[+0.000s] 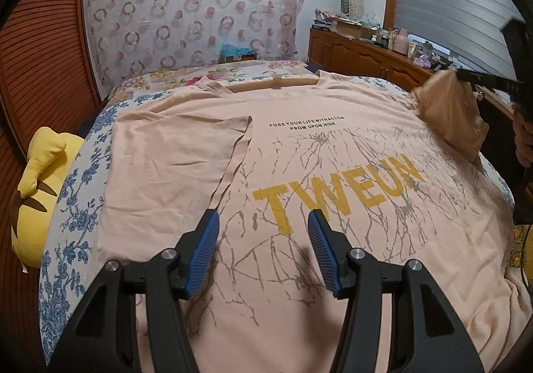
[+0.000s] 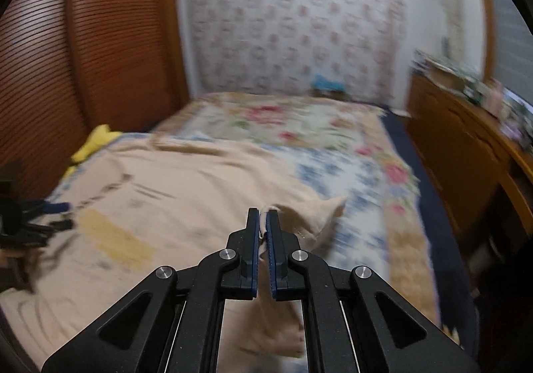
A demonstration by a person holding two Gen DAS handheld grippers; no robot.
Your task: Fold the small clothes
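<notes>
A peach T-shirt (image 1: 299, 173) with yellow "TWEUN" lettering lies spread on the bed, its left sleeve folded in over the body. My left gripper (image 1: 263, 223) hovers just above the shirt's lower middle, open, with nothing between its blue pads. My right gripper (image 2: 263, 216) is shut on the shirt's right sleeve (image 2: 309, 223). In the left wrist view that sleeve (image 1: 446, 109) is lifted off the bed at the right, pinched by the black right gripper (image 1: 466, 74). The right wrist view is blurred.
The bed has a floral cover (image 1: 73, 206) under the shirt. A yellow plush toy (image 1: 36, 193) lies at the bed's left edge. A wooden sideboard (image 1: 359, 53) with clutter stands on the right, a slatted wooden door (image 1: 40, 56) on the left.
</notes>
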